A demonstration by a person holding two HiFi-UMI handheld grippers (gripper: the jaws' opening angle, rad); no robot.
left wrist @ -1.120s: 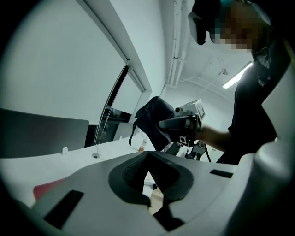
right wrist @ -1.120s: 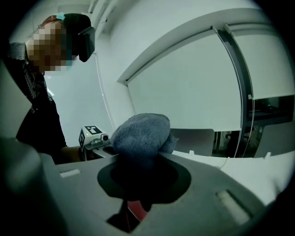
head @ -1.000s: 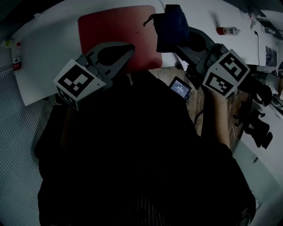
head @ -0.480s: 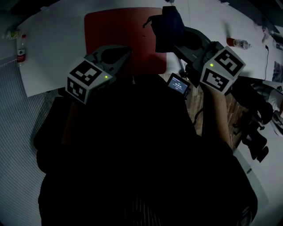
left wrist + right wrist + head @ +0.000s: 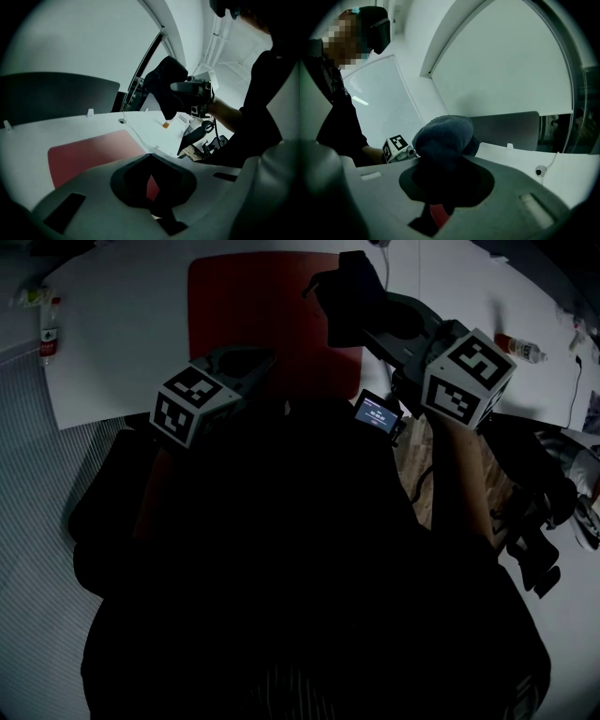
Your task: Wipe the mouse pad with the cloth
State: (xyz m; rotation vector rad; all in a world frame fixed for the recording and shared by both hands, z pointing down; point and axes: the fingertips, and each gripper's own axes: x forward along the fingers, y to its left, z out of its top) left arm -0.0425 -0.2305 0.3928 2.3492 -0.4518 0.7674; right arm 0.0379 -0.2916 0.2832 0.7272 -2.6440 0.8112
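The flat red rectangular mouse pad [image 5: 262,306] lies in the upper centre of the head view, on the white table [image 5: 122,324]. The bunched dark blue cloth [image 5: 352,296] sits over its right edge. The left gripper view shows the cloth hanging in the air, clear of the pad. Your right tool [image 5: 361,326] is clamped on the cloth, with the bundle bulging out past its jaws.

Your left tool [image 5: 267,357] hovers at the pad's lower edge. Its jaws are together and nothing is between them.

The step in hand looks like bringing the cloth down to start wiping. Lower the right tool until the loose bulge presses flat on the red surface, not just its tip. Then sweep in long strokes from one edge across to the other. The pad may slide on the smooth table. You could rest the closed left tool on the pad's near corner to pin it.

The count:
- one mouse pad
- one cloth
- two tools
- two small bottles, one at the far left edge [image 5: 49,334] and one at the upper right [image 5: 520,348]
- one small lit screen [image 5: 377,414] just below the pad
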